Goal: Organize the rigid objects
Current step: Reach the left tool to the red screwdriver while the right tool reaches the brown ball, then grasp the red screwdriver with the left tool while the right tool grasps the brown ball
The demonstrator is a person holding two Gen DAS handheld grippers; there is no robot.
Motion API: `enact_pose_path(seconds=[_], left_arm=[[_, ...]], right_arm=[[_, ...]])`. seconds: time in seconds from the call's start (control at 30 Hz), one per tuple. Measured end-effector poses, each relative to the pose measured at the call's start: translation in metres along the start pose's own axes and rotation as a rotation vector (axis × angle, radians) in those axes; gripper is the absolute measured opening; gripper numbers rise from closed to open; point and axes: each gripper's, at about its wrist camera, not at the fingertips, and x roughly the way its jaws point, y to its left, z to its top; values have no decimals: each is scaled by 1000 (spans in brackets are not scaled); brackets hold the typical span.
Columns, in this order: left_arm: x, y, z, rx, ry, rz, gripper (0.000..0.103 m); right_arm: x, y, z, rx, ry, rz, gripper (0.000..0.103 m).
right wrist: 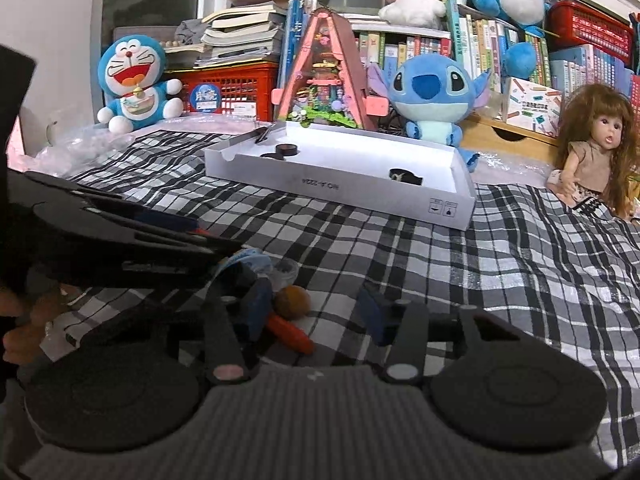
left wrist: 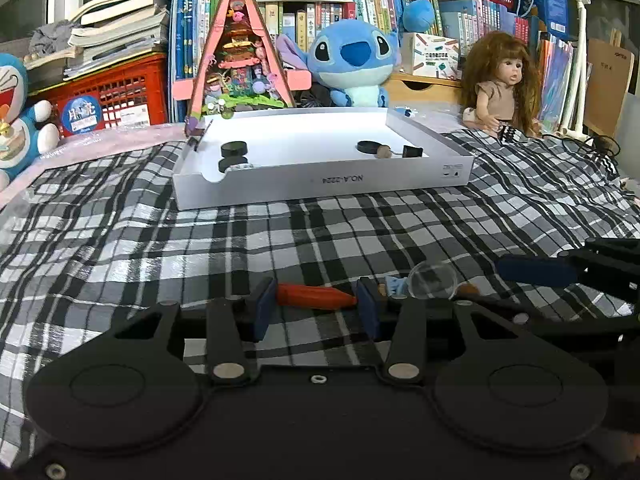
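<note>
Checked cloth covers the surface in both views, with a white tray lying further back. Through my left wrist camera I see the left gripper with its jaws pinching an orange, carrot-shaped piece lengthwise, one blue pad at each end. Just to its right lie a clear round lens and a small blue item, and one blue pad of the right gripper reaches in from the right edge. This view also looks into the tray: two black discs sit near its left end, and another black disc, a small brown piece and a black clip near its right end.

My right wrick camera shows what the left cannot: the right gripper has its jaws spread, nothing pressed between them. A brown ball rests just beside its left pad (whether they touch, I cannot tell), and the orange piece lies beneath it. The left gripper's dark body fills the left side, with fingers of a hand at the edge.
</note>
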Motion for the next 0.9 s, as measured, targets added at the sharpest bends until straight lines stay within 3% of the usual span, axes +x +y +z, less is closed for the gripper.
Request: enact_pose_path(seconds=[0.23,0.57,0.7,0.9], left_arm=[[0,6,0,-9,6,25,42],[-1,8,-1,6,-4,40,44],[-2,12,-3,20,-3,37,50],[-1,14,-9,37,-1,39,50]], right_arm=[[2,-13,-2,38,25,-53,45],[6,-9,3,5,19,-18,43],[12,-2,6,-15,20,-28,37],[17,2,4,-19,19,-32,34]])
